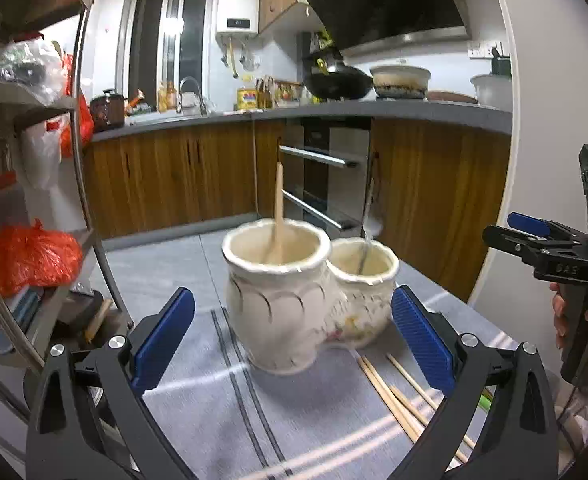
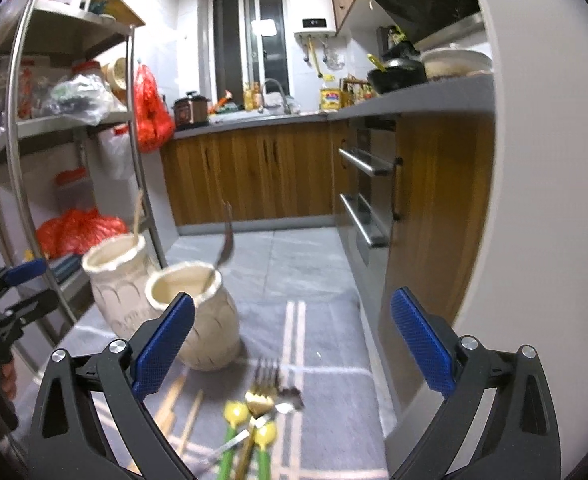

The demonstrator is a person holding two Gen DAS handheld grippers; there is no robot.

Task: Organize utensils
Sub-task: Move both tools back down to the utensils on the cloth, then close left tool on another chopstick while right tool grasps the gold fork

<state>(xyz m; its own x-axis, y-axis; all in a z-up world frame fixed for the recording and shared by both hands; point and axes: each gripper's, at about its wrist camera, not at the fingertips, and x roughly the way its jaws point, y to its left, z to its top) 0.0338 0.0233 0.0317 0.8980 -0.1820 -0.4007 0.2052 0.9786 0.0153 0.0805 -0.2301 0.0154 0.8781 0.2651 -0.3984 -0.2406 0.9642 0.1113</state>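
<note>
Both the left gripper (image 1: 292, 338) and right gripper (image 2: 292, 338) stand wide apart, holding nothing. The cream double-pot ceramic holder (image 1: 294, 296) sits far on the grey striped cloth (image 1: 197, 408), a wooden spoon (image 1: 278, 216) in its left pot and a metal utensil (image 1: 368, 236) in its right. Wooden chopsticks (image 1: 398, 396) lie near right, beside gold forks (image 2: 262, 384) and green-handled spoons (image 2: 233, 440).

A double utensil holder (image 1: 302, 296) stands on a cloth-covered table (image 1: 197, 412). A wooden utensil (image 1: 279, 216) stands in its left pot, a metal utensil (image 1: 368, 232) in its right. Chopsticks (image 1: 398, 400) lie on the cloth just right of the holder's front; forks and spoons (image 2: 257, 408) lie nearer still. A shelf rack (image 1: 33, 184) stands left, kitchen cabinets (image 1: 181, 176) behind.
</note>
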